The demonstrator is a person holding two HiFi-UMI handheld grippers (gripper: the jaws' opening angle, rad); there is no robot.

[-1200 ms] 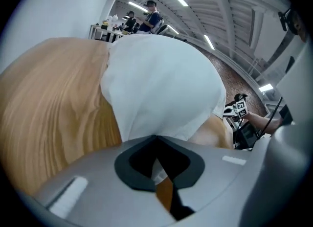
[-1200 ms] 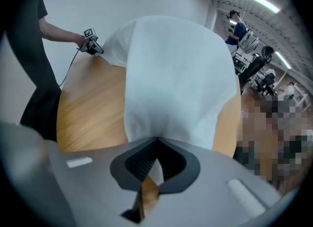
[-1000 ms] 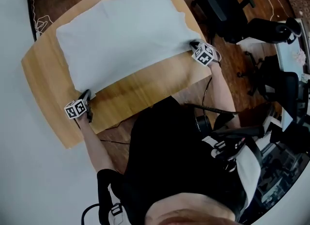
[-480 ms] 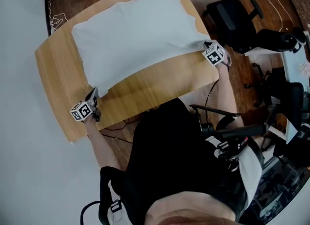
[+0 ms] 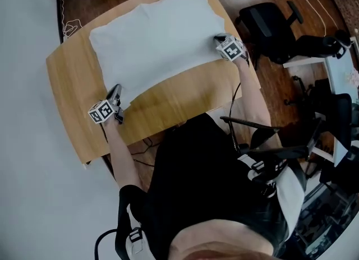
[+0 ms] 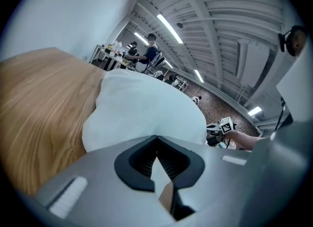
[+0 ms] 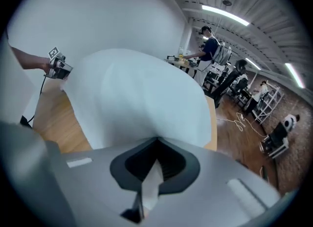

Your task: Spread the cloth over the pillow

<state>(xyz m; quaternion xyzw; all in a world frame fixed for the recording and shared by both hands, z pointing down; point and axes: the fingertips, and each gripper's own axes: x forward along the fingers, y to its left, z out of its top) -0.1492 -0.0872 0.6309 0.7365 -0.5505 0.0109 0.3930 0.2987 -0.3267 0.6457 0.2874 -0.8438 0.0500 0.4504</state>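
Table (image 5: 185, 99) of light wood holds the big white cloth (image 5: 157, 40), which lies spread out and puffed up, maybe with the pillow under it, hidden from view. The left gripper (image 5: 115, 92) is squeezed tight on the cloth's near left corner, and the right gripper (image 5: 220, 39) is squeezed tight on its near right corner, a bit of white cloth pinched in each.

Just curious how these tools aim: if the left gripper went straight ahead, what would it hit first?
Most likely the bulging white cloth: the left gripper, shut on its corner, points straight into that mound.
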